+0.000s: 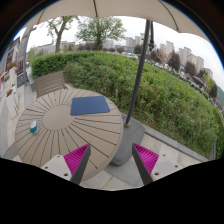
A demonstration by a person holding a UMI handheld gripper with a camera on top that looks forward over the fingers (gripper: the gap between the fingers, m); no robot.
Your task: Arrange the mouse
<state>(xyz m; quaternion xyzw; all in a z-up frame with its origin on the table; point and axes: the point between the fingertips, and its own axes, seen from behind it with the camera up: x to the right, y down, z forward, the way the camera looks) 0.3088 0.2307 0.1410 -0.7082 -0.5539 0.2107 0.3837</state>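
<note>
Right now the tool [109, 165] is open and holds nothing. No mouse shows. A blue pad [90, 105] lies on the round counter [60, 135]. Next, find the mouse.

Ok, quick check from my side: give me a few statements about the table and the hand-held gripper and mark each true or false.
1. A blue mat lies on the round wooden table. True.
2. The hand-held gripper is clamped on a mouse. False: its fingers are open with nothing between them, and no mouse is visible.
3. A small cup stands near the table's edge, apart from the mat. True.
4. The table is indoors beside a wall. False: it is outdoors, with a green hedge behind it.
5. The parasol pole rises just ahead of the fingers. True.
</note>
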